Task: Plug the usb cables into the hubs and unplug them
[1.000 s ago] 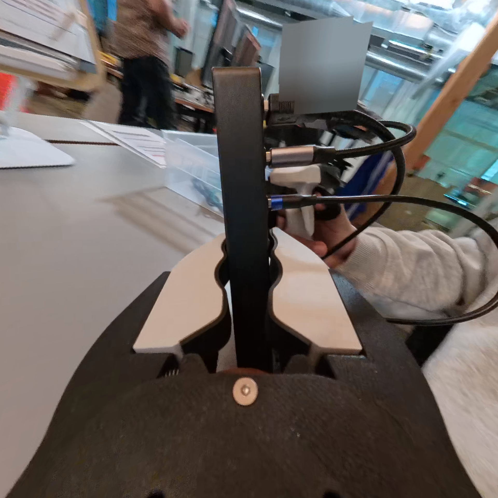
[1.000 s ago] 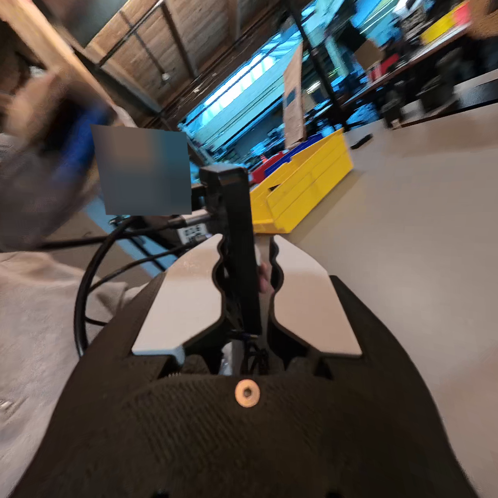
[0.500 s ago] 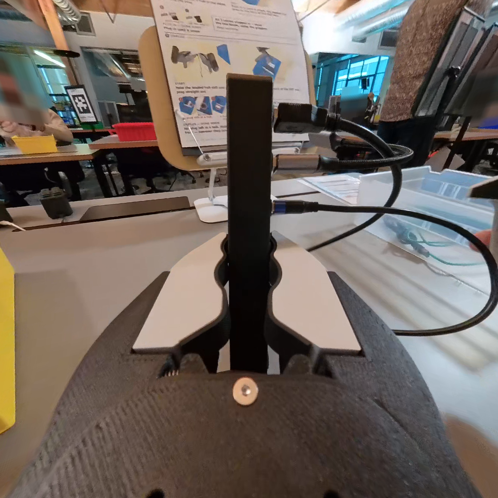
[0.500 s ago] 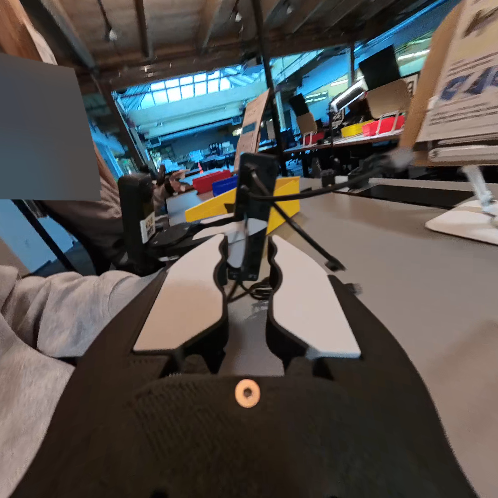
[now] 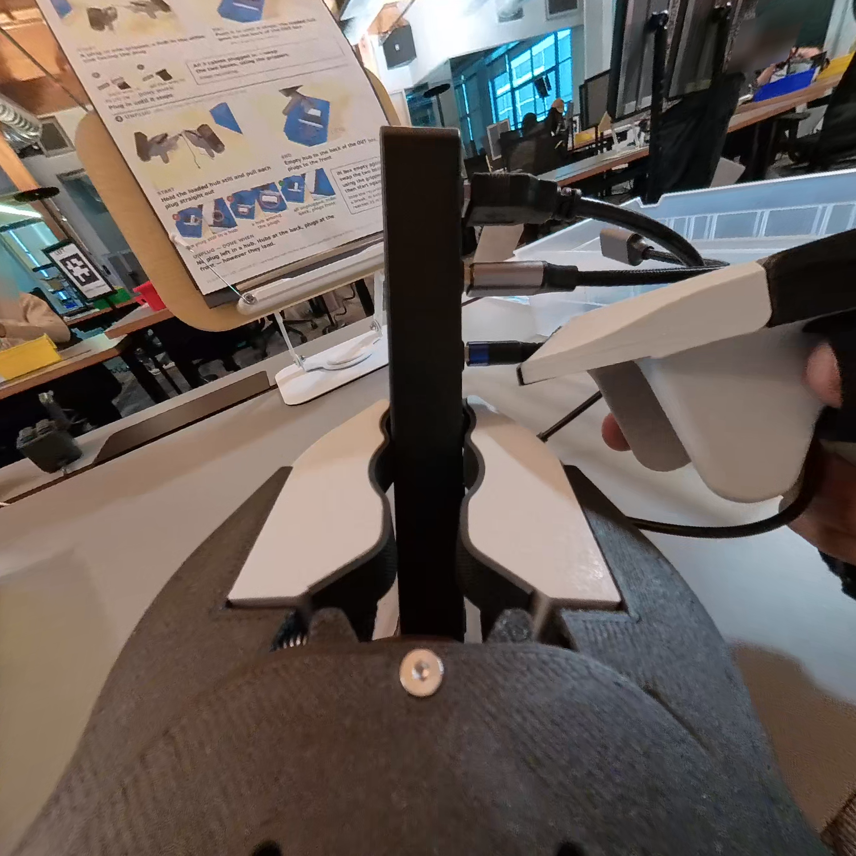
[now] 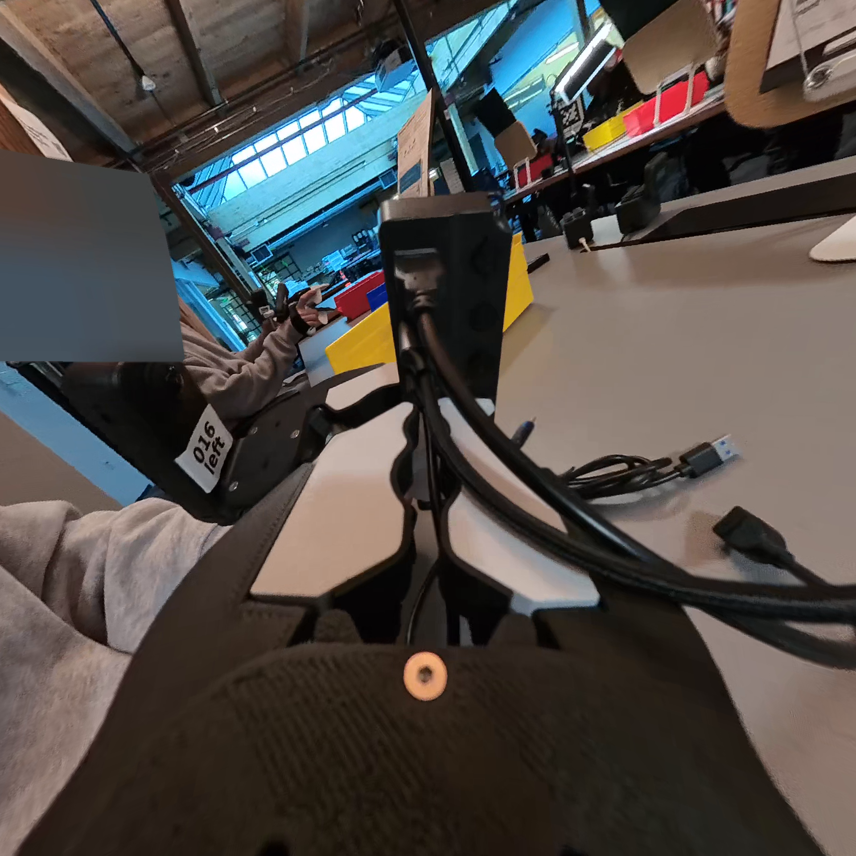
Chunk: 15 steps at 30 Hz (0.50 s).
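bench [image 6: 695,361] grey, loose plugs near right edge. hub [image 5: 424,324] upright, clamped in left gripper [image 5: 424,500], above bench. three plugs in hub's right face. right gripper [image 6: 424,491] just beside lowest, blue plug [image 5: 481,353]; jaws nearly closed around cables [image 6: 532,500], grip unclear. judgement: hold hub still, pinch blue plug body, pull straight out.

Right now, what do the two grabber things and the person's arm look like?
Each hand-held gripper has a dark, ribbed body with one round screw, and two flat white fingers with wavy black inner edges. The right hand-held gripper has a white pistol-style handle. A white sticker marks the left one. The person wears a grey fleecy sleeve.
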Each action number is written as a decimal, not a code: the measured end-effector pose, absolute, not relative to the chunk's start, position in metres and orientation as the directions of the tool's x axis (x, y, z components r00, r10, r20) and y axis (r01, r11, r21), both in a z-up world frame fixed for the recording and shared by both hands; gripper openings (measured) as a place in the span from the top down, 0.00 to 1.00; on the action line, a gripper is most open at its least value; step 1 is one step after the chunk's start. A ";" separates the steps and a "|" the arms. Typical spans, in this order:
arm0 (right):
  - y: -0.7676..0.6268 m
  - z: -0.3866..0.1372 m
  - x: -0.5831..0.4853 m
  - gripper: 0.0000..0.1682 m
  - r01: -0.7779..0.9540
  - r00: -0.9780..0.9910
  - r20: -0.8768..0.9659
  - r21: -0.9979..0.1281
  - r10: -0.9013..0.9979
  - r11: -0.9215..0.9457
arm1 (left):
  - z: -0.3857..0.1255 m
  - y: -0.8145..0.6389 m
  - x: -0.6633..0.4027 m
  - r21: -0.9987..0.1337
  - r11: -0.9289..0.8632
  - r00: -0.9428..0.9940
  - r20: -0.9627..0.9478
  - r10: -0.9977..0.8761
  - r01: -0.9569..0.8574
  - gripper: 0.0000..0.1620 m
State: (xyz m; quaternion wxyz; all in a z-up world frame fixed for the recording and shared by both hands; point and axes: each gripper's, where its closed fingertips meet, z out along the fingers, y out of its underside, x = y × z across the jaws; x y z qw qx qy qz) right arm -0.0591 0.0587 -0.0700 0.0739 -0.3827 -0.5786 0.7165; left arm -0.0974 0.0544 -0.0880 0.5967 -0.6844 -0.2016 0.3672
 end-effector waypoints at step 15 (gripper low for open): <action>0.059 -0.075 -0.064 0.98 0.380 -0.698 -0.414 -0.906 0.584 -0.188 | -0.094 0.058 -0.105 -0.996 -0.088 0.717 -0.054 0.695 0.010 0.83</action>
